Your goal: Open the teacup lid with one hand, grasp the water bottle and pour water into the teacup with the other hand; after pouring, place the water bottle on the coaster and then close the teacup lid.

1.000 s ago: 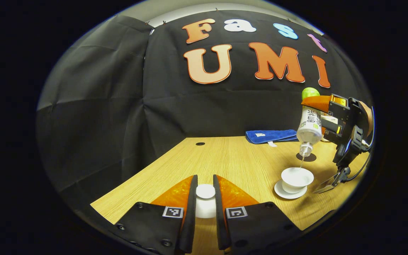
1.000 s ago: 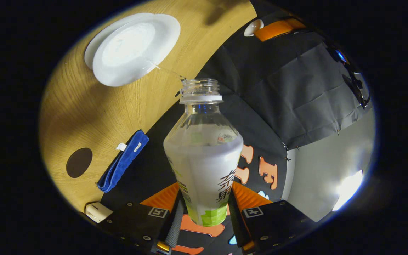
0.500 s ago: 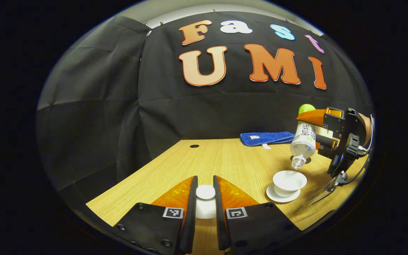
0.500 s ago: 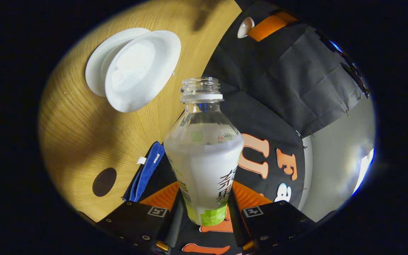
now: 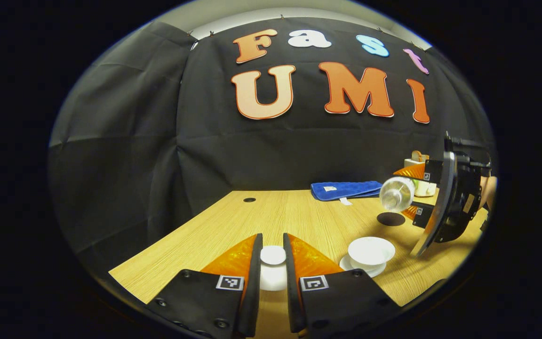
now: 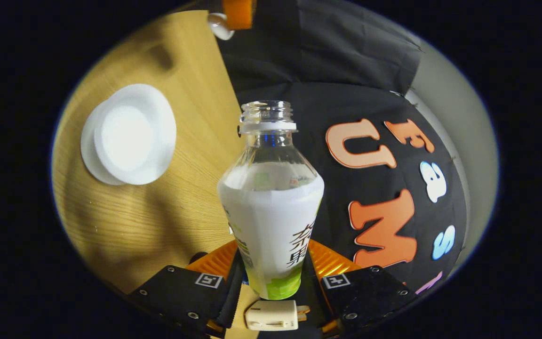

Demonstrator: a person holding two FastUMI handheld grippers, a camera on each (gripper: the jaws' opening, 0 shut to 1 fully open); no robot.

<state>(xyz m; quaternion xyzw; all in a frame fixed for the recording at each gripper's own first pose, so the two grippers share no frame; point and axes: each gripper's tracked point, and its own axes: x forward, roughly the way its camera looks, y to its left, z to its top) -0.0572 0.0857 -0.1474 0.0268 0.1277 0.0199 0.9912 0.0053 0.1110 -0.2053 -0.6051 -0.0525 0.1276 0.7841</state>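
The white teacup lid [image 5: 273, 255] is pinched between the fingers of my left gripper [image 5: 272, 242], which is shut on its knob just above the table's near edge. The open white teacup [image 5: 371, 248] stands on its saucer [image 5: 346, 264] to the right; the right gripper view has the teacup [image 6: 132, 134] at upper left. My right gripper [image 6: 273, 266] is shut on the uncapped, labelled water bottle [image 6: 271, 207], partly filled. In the left gripper view the water bottle [image 5: 394, 194] lies roughly level, beyond the cup, over a dark round coaster [image 5: 390, 219].
A folded blue cloth [image 5: 346, 189] lies along the back wall. A small white object [image 5: 420, 164] sits at the back right, and a small white object [image 6: 271, 315] shows below the bottle's base. The wooden table [image 5: 275, 212] has a cable hole [image 5: 249, 199].
The bottle has swung from neck-down over the cup to roughly level, and the stream has stopped. The right gripper moved back from the cup toward the coaster. The left gripper still holds the lid.
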